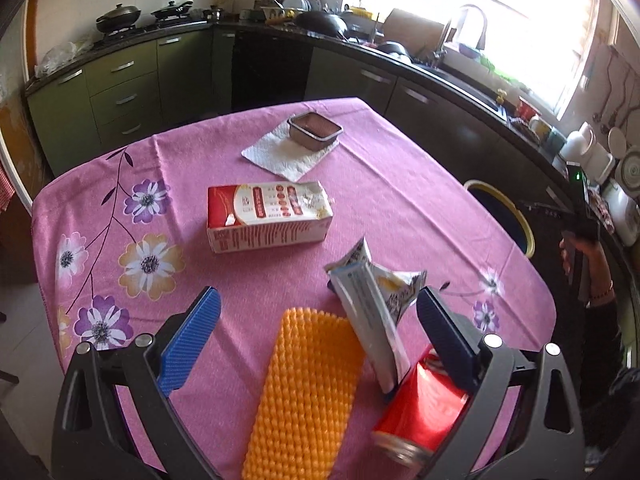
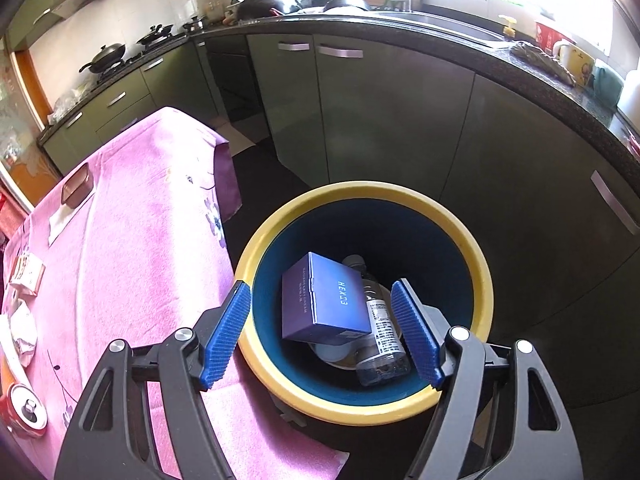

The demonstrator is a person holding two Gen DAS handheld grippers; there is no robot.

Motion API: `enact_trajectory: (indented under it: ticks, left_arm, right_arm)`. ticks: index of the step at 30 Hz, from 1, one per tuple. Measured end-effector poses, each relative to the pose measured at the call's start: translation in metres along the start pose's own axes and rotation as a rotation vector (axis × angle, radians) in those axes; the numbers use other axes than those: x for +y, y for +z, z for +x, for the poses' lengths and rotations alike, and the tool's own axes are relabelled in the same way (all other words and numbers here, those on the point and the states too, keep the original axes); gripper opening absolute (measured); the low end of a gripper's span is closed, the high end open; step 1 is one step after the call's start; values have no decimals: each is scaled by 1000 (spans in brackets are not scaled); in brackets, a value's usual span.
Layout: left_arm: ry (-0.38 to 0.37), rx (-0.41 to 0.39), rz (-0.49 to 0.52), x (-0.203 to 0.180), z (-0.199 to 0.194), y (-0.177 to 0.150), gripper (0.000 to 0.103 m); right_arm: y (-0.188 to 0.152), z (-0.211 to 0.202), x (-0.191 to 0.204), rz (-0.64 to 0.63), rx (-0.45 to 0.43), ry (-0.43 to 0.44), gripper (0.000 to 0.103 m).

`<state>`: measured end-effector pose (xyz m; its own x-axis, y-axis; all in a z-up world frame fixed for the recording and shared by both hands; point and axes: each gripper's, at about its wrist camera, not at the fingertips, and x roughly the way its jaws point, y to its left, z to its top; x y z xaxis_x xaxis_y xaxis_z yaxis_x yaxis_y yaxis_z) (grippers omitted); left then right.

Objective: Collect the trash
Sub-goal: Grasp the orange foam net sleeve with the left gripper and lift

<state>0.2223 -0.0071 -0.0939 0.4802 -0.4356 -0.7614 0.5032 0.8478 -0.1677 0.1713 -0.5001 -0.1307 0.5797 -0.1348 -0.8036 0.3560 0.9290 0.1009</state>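
My left gripper [image 1: 318,308] is open low over the pink table. Between its fingers lie an orange bumpy sponge [image 1: 304,396], a crumpled silver wrapper [image 1: 376,300] and a red can [image 1: 424,412] on its side against the right finger. A red-and-white carton [image 1: 268,216] lies further out. My right gripper [image 2: 320,332] is open and empty above the yellow-rimmed bin [image 2: 480,264], which holds a blue box [image 2: 324,300] and a clear bottle [image 2: 380,328]. The can [image 2: 24,412] also shows at the right wrist view's left edge.
A foil tray [image 1: 316,130] sits on a paper napkin [image 1: 280,156] at the table's far side. The bin [image 1: 516,216] stands off the table's right edge. Kitchen cabinets and counter run behind.
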Motion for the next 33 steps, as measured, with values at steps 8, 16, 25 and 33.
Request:
enact_trajectory:
  ticks: [8,16,25,33]
  left_arm:
    - [2,191,135,3,17,-19,84]
    - [-44,303,149,0,44,-22,64]
    - [-20,371,220,-11,53,-31,64]
    - [-29,390,220,-8,57,-27,44]
  right_arm:
    - [-3,7,3,-10,17,18,72]
    - [-4,10,9,-27,32,32,72]
    - [-4,20,10,-28,53,43,72]
    - [-6,23,9,-22,54,57,73]
